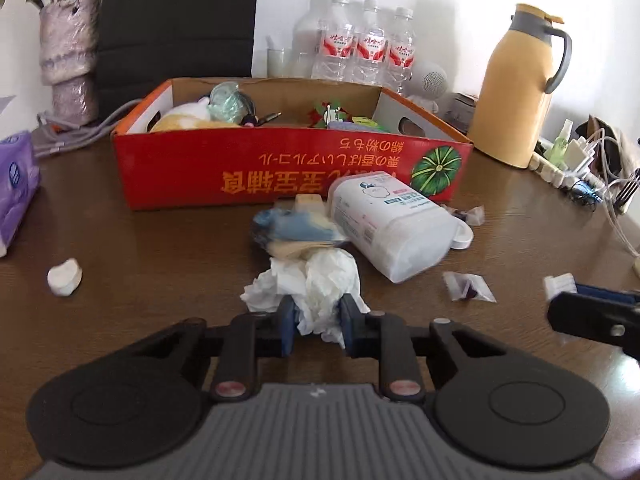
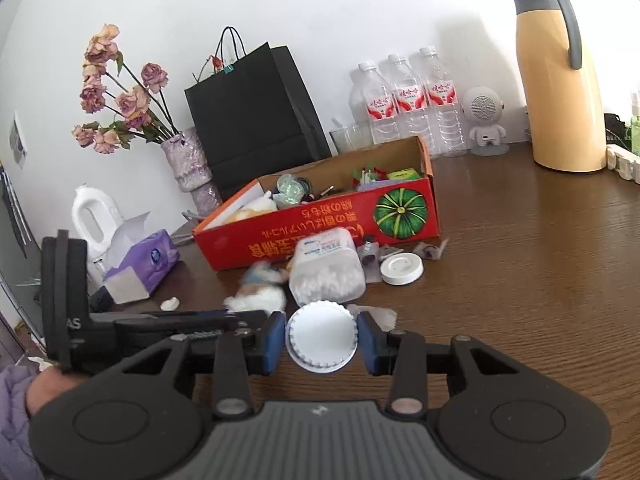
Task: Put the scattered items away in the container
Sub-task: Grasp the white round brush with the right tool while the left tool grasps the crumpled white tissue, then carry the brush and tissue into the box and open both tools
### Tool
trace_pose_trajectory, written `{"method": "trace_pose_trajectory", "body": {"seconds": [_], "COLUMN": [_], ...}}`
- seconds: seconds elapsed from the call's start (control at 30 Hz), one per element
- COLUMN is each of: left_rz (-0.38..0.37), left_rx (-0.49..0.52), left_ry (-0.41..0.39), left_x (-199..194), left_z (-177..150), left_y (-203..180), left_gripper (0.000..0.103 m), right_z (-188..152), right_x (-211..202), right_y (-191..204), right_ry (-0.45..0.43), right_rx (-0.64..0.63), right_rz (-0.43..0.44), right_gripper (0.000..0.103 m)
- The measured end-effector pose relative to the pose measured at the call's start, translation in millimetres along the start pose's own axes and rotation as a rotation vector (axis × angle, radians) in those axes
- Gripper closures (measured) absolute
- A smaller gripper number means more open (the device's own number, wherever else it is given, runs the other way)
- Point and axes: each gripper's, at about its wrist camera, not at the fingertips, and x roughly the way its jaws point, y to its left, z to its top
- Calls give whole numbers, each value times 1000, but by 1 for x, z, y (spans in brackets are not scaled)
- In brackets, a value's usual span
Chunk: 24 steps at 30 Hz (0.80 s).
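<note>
White wall behind, dark brown wood worktop (image 2: pixel 540 272) crowded along the back: black paper bag (image 2: pixel 248 120), yellow thermos jug (image 2: pixel 560 92), vase of dried roses (image 2: pixel 188 160), three water bottles (image 2: pixel 412 108), small white robot speaker (image 2: pixel 486 120), purple tissue pack (image 2: pixel 148 264).

Red cardboard box (image 1: pixel 280 164), pumpkin print on its front, sits mid-worktop, open top, already holding a plush toy, a pen and small bits.

Clutter lies just in front of the box and blocks a straight path to it: clear cotton-swab tub (image 1: pixel 384 224) on its side, its white lid (image 2: pixel 402 270) loose beside it, a blue-and-cream soft item (image 1: pixel 292 232) touching the tub, small plastic wrappers (image 1: pixel 468 286) to the right. A white lump (image 1: pixel 64 276) lies apart, far left.

Left hand-held gripper (image 1: pixel 316 320) is clamped on a crumpled white tissue (image 1: pixel 316 280), blue pads pinching its near edge; the tissue touches the soft item.

Right hand-held gripper (image 2: pixel 322 340) grips a white ribbed cap (image 2: pixel 322 338) edge to edge, near the tub. The left tool sits just beside it, on its left.
</note>
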Motion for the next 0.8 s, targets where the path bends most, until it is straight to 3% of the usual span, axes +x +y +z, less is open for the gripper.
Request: {"method": "trace_pose_trajectory", "body": {"seconds": [0.1,0.2,0.3,0.37,0.5,0.6,0.7,0.8], "left_rz": [-96,-164,-89,-33,-22,-8,-2,-10], "left_rx": [-77,-38,8,-25,-79,-49,5,77], "left_ry": [-7,-141,-230,-276,-333,-404,-443,-522], "left_x": [-37,-90,-115,-119,-132,-146,-149,-148], "left_z": [5,10,1,-14,-42,-49,-33,7], "left_y": [9,11,15,20,20,12,9,9], "left_gripper": [83,83,83,81,81,81,81,81], "right_z": [1,1,-2,-2,-4,-7,2,37], "right_x": [1,4,7,1,-24,-42,-51,-54], "right_y": [1,7,14,20,37,44,46,52], "right_ry": [-2,1,4,-31,-147,-206,-245,-304], "right_rx": [-13,-42,-64,-85,-150,-187,-176,-201], "right_rz": [15,22,8,11,-6,-27,-13,-7], "right_gripper": [65,65,65,65,65,65,65,65]}}
